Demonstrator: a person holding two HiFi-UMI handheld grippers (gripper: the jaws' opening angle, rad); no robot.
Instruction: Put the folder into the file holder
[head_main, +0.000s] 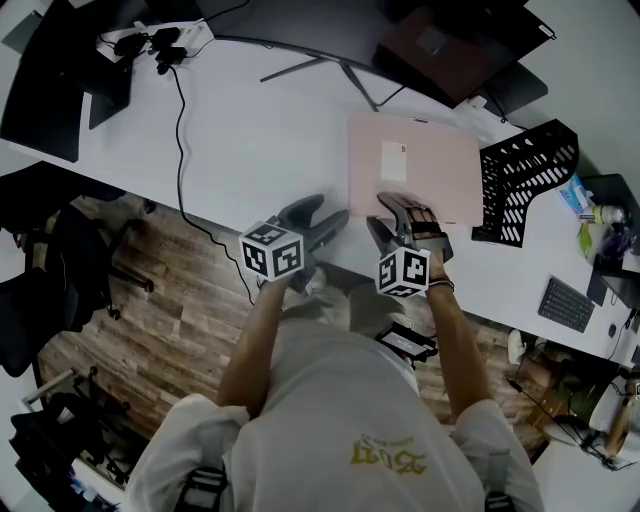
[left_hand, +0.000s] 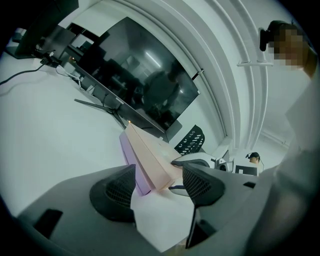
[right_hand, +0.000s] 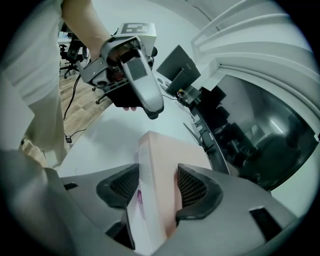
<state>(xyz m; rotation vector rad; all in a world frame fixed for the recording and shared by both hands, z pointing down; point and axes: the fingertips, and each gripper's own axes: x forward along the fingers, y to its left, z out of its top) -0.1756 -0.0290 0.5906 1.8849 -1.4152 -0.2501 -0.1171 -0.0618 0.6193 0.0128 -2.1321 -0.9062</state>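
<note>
A pink folder (head_main: 415, 165) lies flat on the white desk (head_main: 260, 130), its near edge by the desk's front. My right gripper (head_main: 395, 222) reaches over that near edge. In the right gripper view the folder (right_hand: 160, 165) fills the gap of the right gripper (right_hand: 157, 186), with both pads against it. My left gripper (head_main: 322, 215) hovers open just left of the folder's near corner. In the left gripper view the folder (left_hand: 150, 160) sits beyond the open left gripper (left_hand: 159, 186), with nothing between the pads. The black mesh file holder (head_main: 525, 180) stands right of the folder.
A large monitor (head_main: 330, 30) on a thin stand (head_main: 340, 68) stands behind the folder. A black cable (head_main: 180, 130) runs across the desk's left part. A keyboard (head_main: 570, 303) and small clutter lie at the far right. Office chairs (head_main: 60, 270) stand on the wooden floor at left.
</note>
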